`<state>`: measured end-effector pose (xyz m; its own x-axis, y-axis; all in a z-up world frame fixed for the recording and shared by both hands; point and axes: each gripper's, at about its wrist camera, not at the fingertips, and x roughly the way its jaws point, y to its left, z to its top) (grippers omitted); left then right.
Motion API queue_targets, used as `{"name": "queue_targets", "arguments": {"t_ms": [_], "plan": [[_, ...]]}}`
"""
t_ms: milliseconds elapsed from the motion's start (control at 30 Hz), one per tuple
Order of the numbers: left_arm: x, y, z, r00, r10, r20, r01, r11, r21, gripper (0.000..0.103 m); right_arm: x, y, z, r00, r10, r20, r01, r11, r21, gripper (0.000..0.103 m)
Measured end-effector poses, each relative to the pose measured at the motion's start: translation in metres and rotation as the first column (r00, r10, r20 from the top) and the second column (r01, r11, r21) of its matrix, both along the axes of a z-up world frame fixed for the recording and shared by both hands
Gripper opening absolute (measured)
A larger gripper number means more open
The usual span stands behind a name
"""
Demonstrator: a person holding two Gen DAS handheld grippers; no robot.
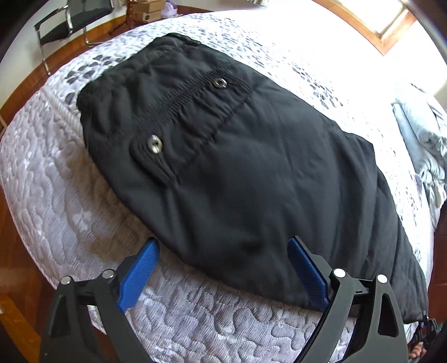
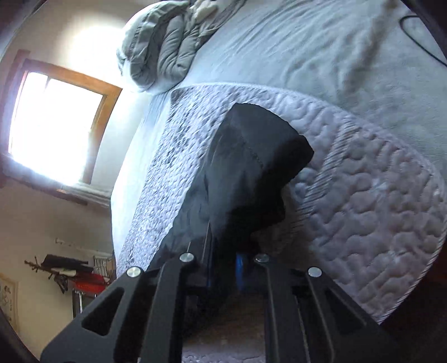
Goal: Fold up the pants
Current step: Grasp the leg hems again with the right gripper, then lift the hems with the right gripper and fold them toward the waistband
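Pants (image 1: 237, 167): black, spread flat on mattress (image 1: 69, 195), waistband toward far edge, two metal snaps showing on pocket flaps. Mattress: quilted, pale grey, grey-spotted cover. Left gripper (image 1: 223, 268): jaws wide apart, blue pads (image 1: 137, 273) either side of the pants' near edge, not pressing it. Chair (image 1: 69, 19): black, chrome frame, on wood floor beyond. Boxes (image 1: 146, 9) by wall. Bedding (image 1: 424, 139): grey, rumpled, at right.

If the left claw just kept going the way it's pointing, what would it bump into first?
Most likely the black pants on the bed. The left claw is open and angled down, its fingers straddling the pants' near edge, so the cloth lies right ahead. How far off is hard to judge.
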<state>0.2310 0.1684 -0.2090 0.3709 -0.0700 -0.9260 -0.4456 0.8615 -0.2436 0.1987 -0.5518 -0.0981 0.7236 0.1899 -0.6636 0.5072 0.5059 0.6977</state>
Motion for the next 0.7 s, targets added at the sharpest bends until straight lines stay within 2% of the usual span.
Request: {"name": "queue_targets", "arguments": {"t_ms": [167, 300, 400, 533, 700], "plan": [[0.01, -0.012, -0.017, 1.0, -0.021, -0.018, 0.021, 1.0, -0.014, 0.093, -0.016, -0.026, -0.024, 0.993, -0.092, -0.067, 0.092, 0.996, -0.011, 0.01], [0.016, -0.019, -0.024, 0.999, -0.038, -0.03, 0.039, 0.999, 0.009, 0.095, -0.019, -0.027, -0.041, 0.989, -0.101, -0.107, 0.1, 0.995, -0.011, 0.011], [0.019, -0.022, -0.027, 0.999, -0.04, -0.031, 0.041, 0.999, 0.015, 0.096, -0.019, -0.025, -0.042, 0.988, -0.103, -0.114, 0.101, 0.995, -0.022, 0.011], [0.019, -0.034, -0.017, 0.998, -0.056, -0.029, 0.057, 0.998, 0.04, 0.095, -0.014, -0.023, -0.041, 0.986, -0.105, -0.132, 0.101, 0.994, -0.037, 0.011], [0.022, -0.026, -0.006, 0.998, -0.056, -0.031, 0.057, 0.997, 0.045, 0.095, -0.016, -0.024, -0.045, 0.984, -0.11, -0.139, 0.107, 0.994, -0.029, 0.011]]}}
